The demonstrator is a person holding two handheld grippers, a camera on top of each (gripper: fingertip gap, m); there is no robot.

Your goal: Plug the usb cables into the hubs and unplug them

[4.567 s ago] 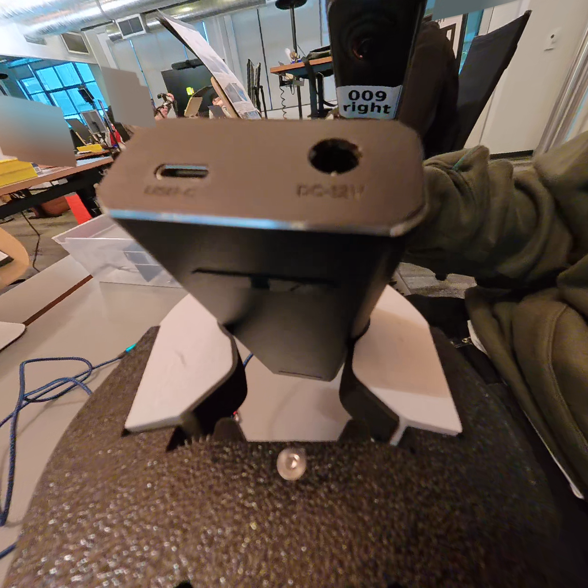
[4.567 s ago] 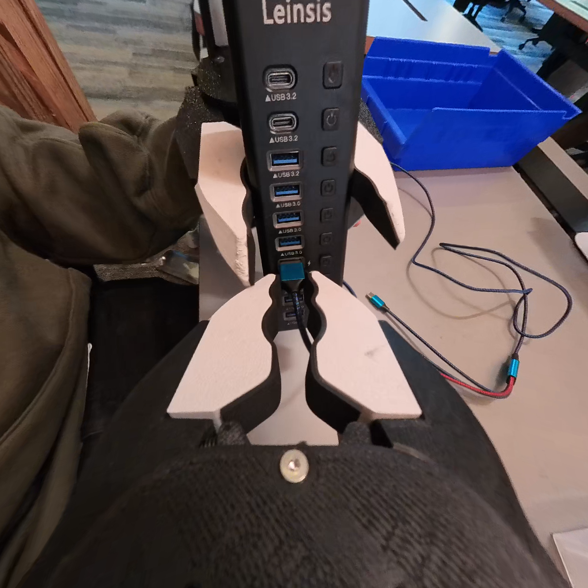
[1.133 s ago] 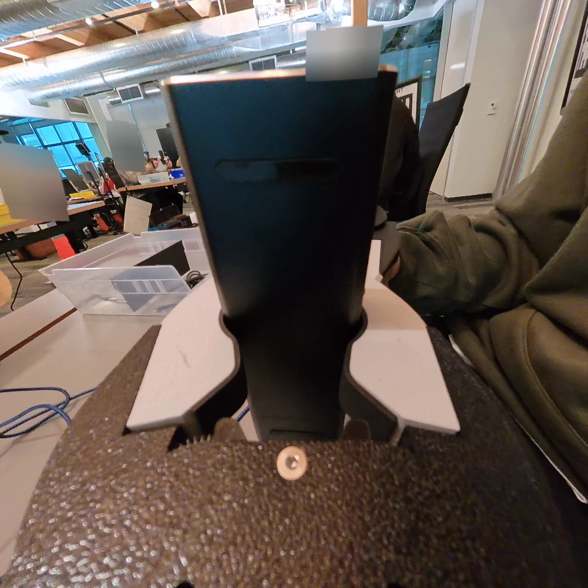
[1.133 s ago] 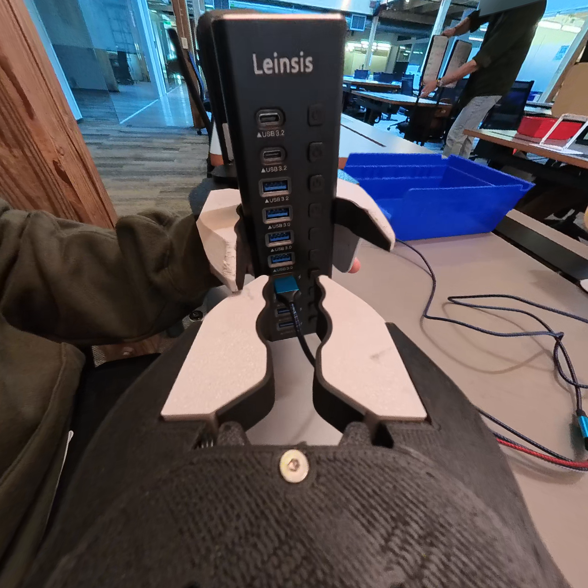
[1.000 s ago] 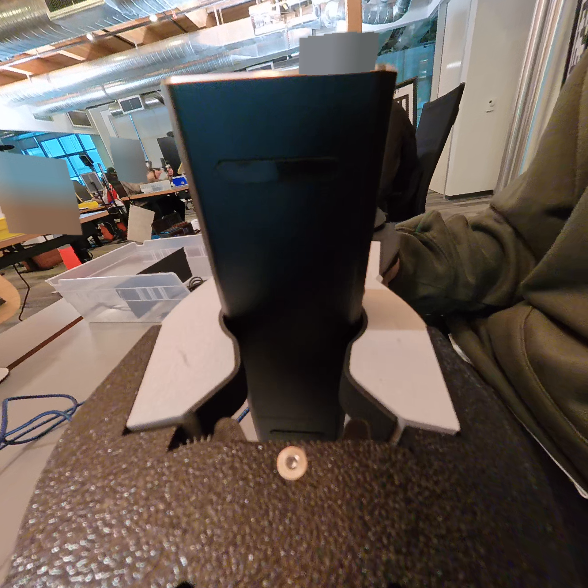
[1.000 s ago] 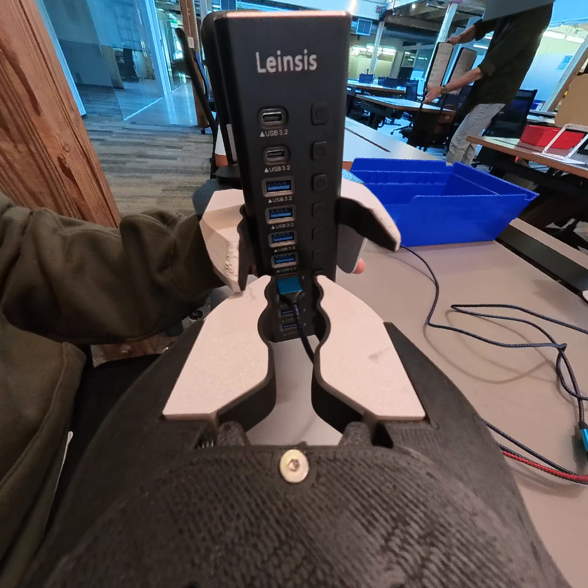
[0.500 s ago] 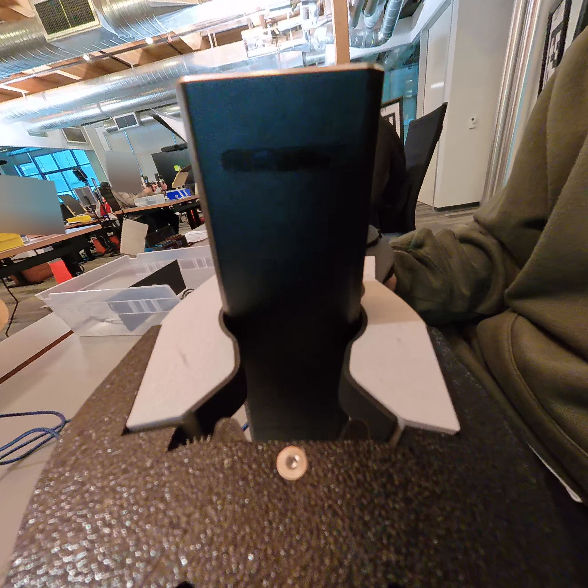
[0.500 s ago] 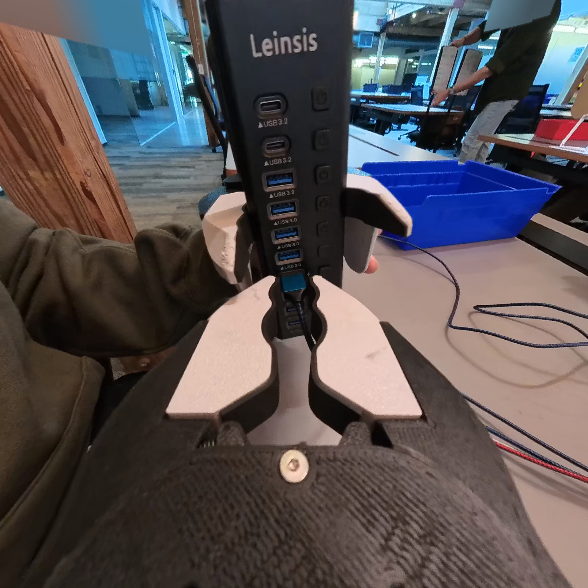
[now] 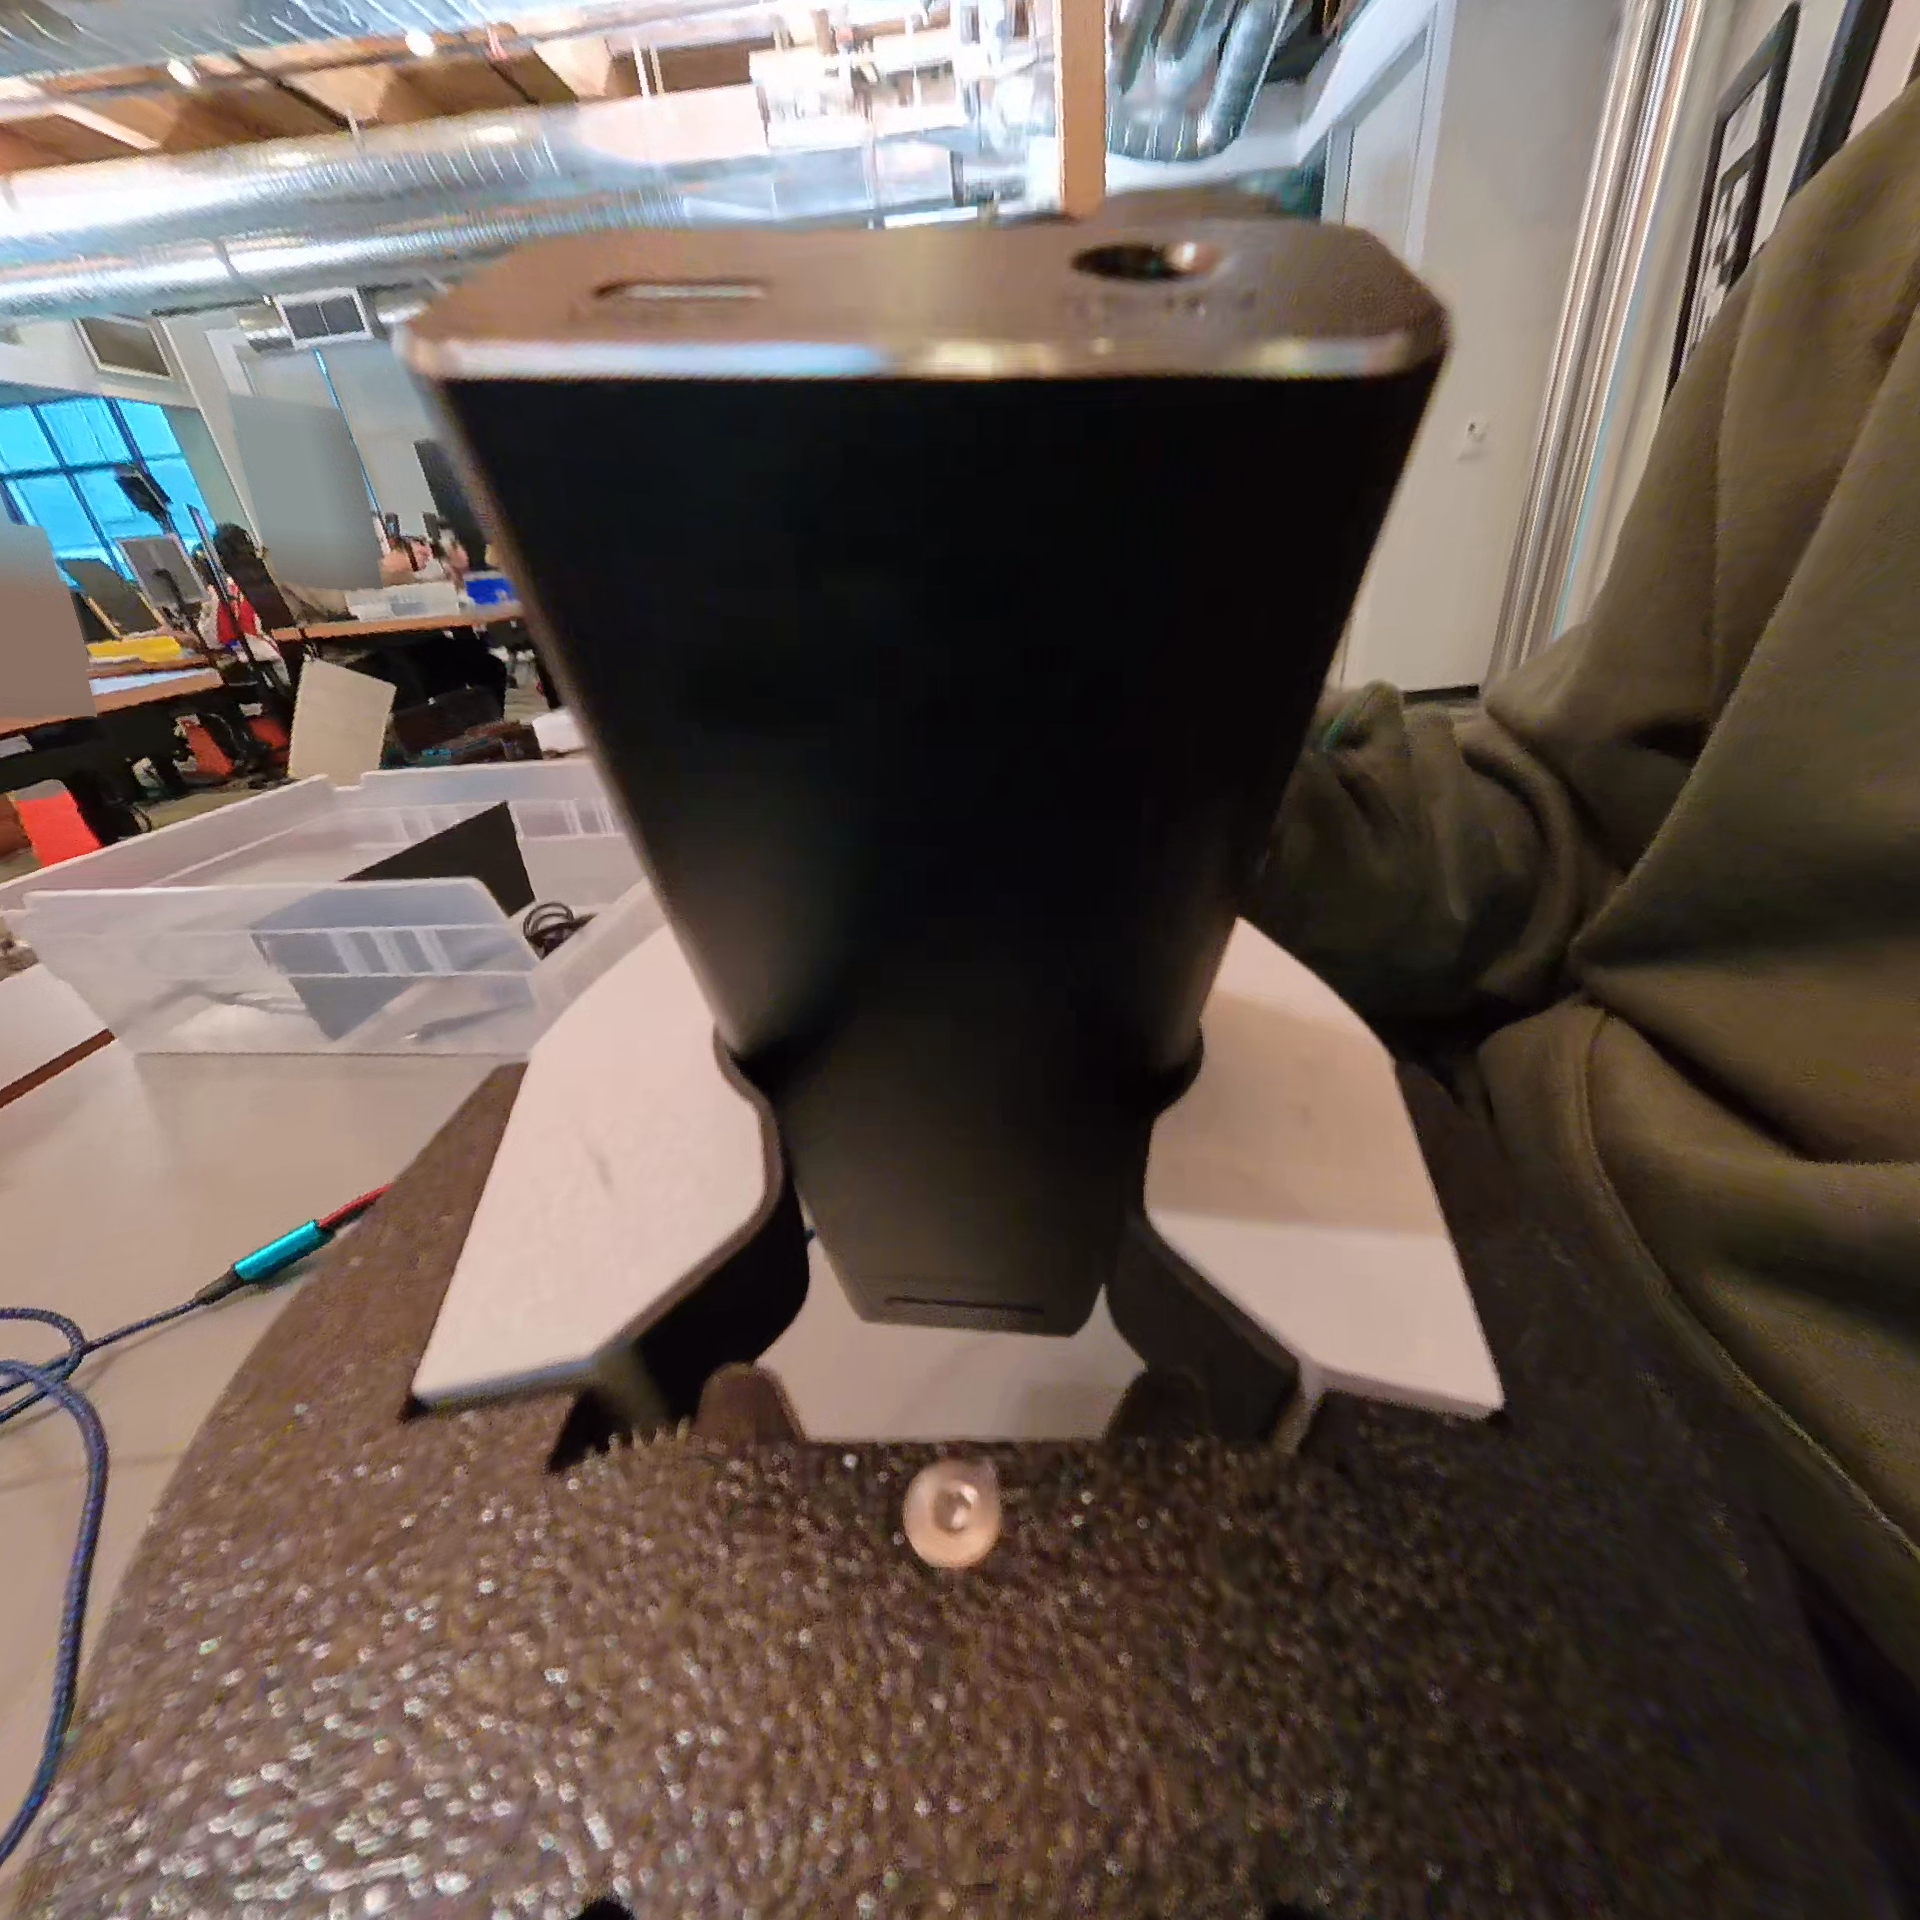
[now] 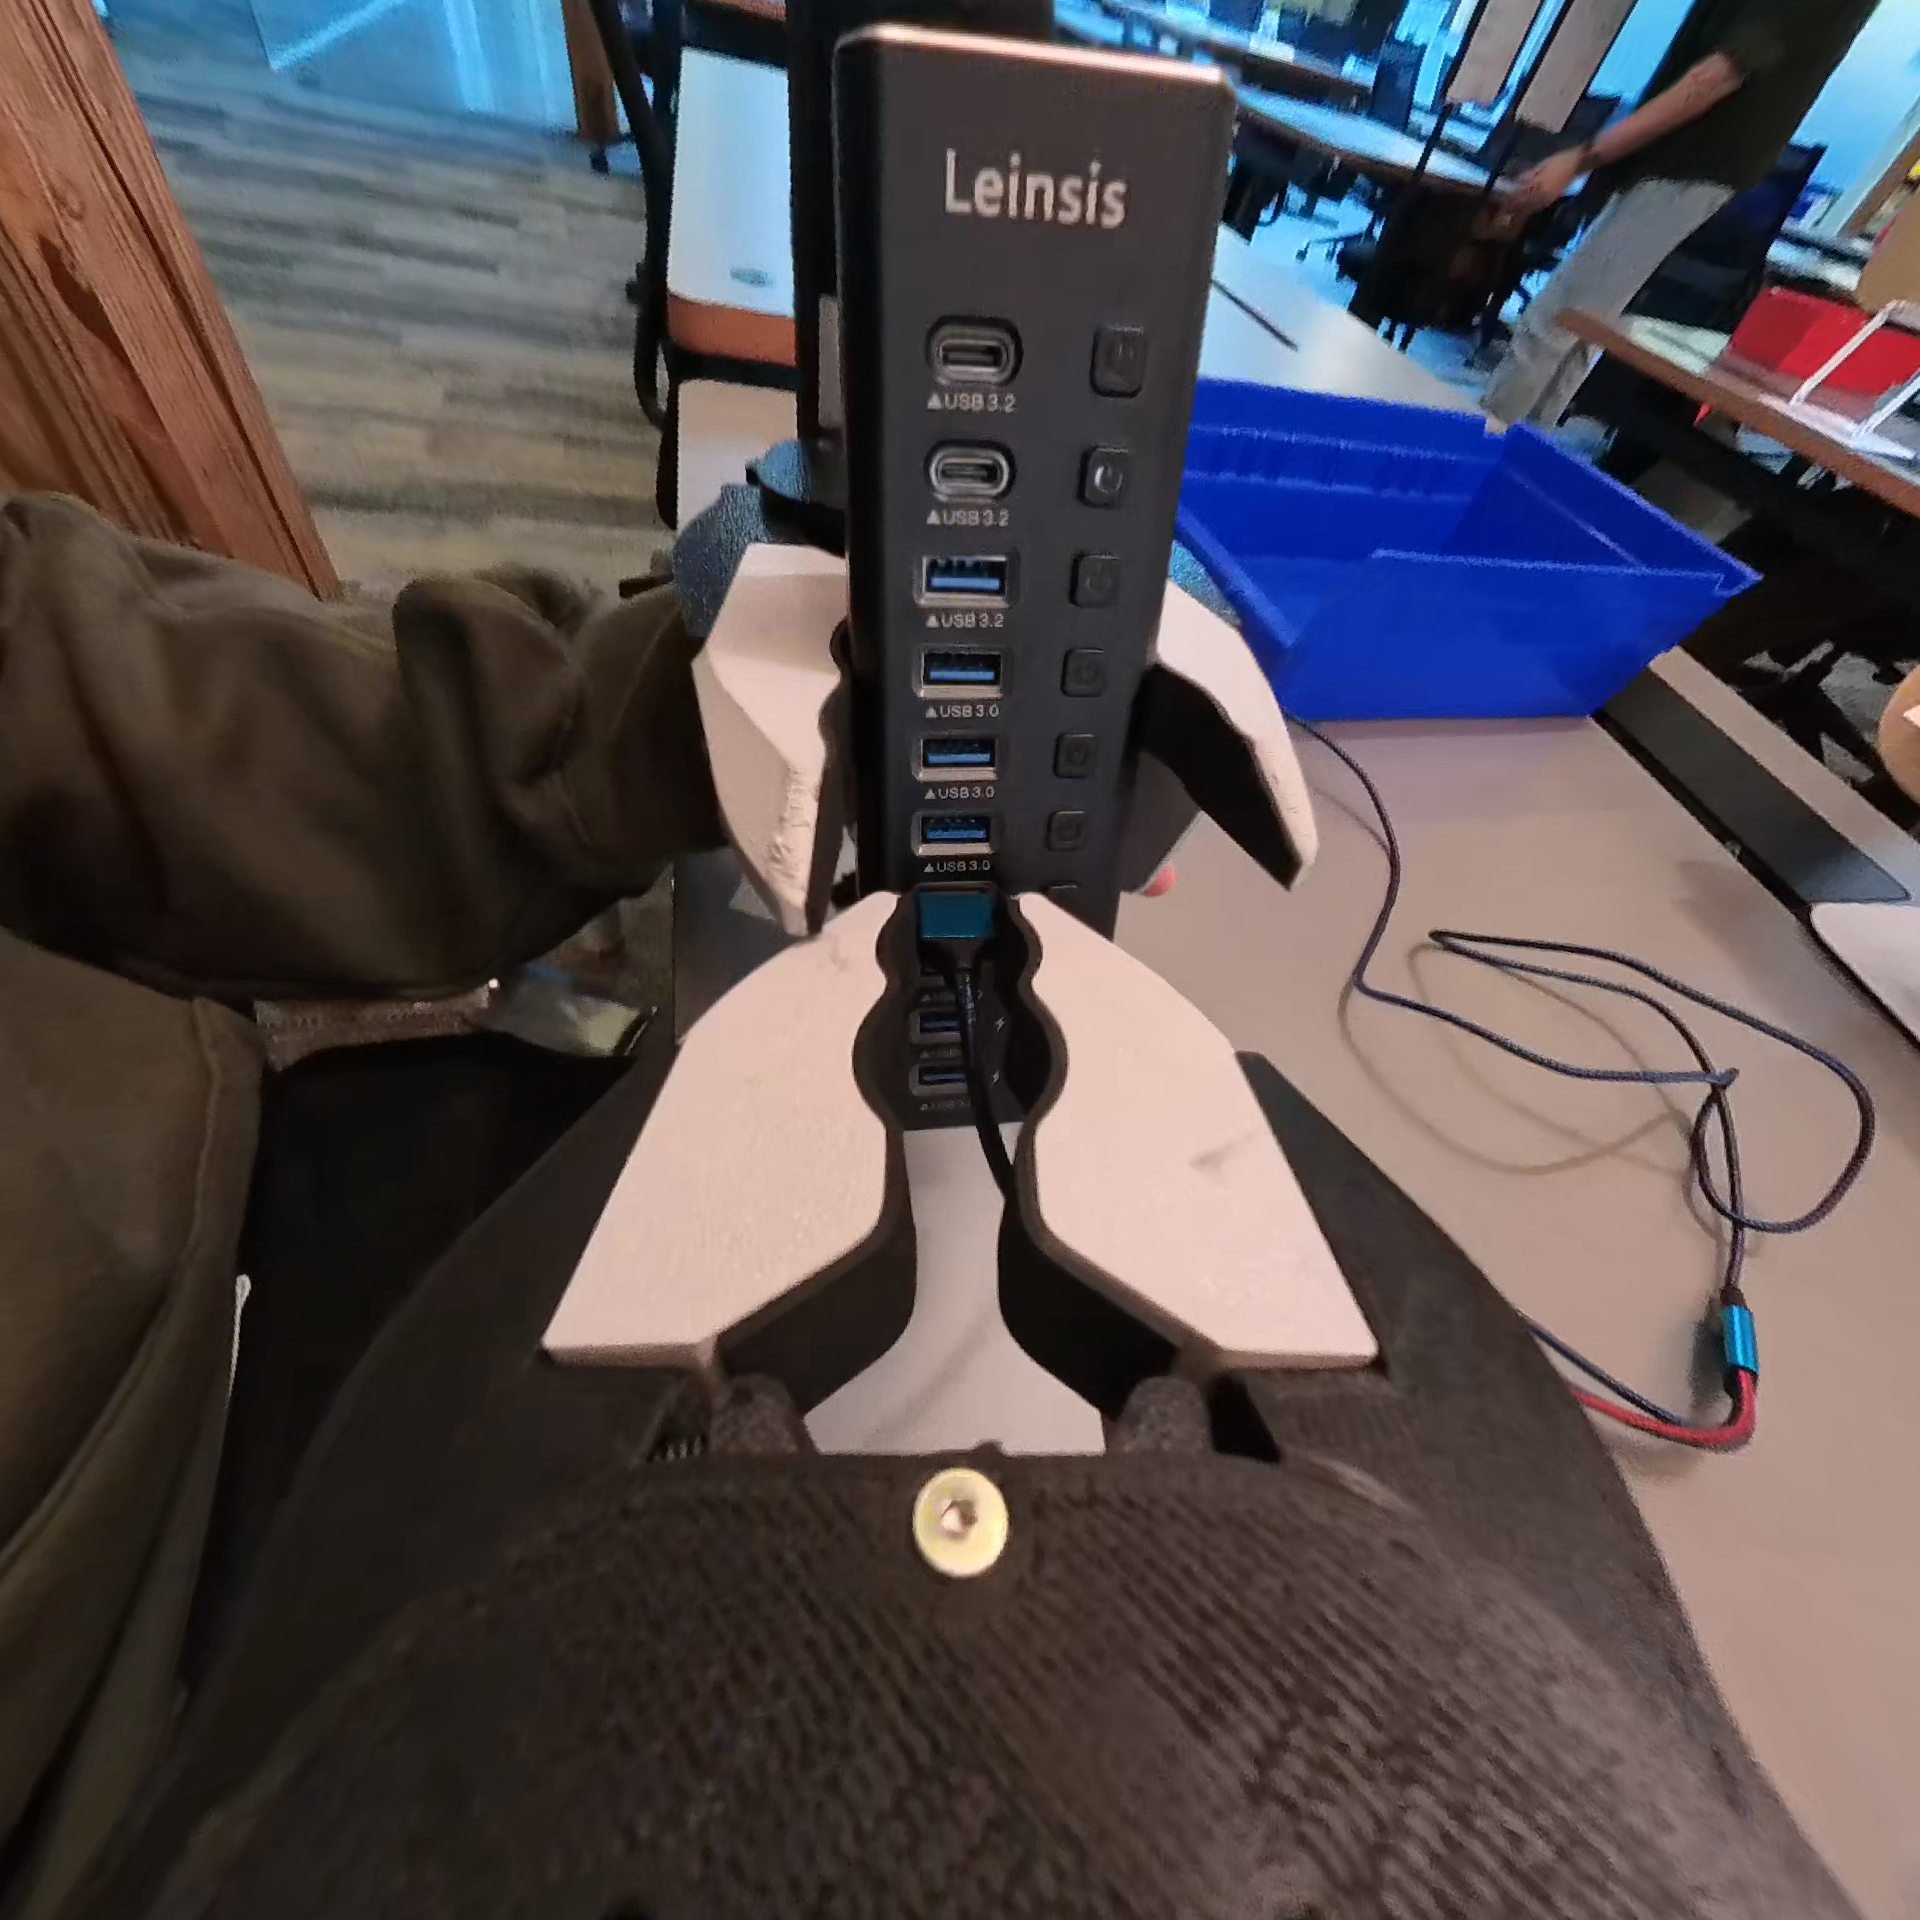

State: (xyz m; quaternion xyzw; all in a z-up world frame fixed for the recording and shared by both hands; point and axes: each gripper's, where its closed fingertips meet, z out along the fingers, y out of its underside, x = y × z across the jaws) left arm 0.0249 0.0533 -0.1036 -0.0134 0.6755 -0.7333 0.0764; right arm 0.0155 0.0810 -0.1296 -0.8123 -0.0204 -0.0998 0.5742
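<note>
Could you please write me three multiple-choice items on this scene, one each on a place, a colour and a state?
1. Where does the blue bin stand?
A. On the table, behind and to the right of the hub
B. On the floor by the wooden post
C. On the person's lap

2. What colour is the plug pinched by the right gripper?
A. Red
B. Teal blue
C. White

3. How does the left gripper stand?
A. Open, holding nothing
B. Shut on a cable
C. Shut on the hub

Answers:
1. A: the bin sits on the grey table past the hub.
2. B: a teal-blue shell shows between the jaws at the hub's face.
3. C: its jaws clamp both sides of the hub's black body.
</note>
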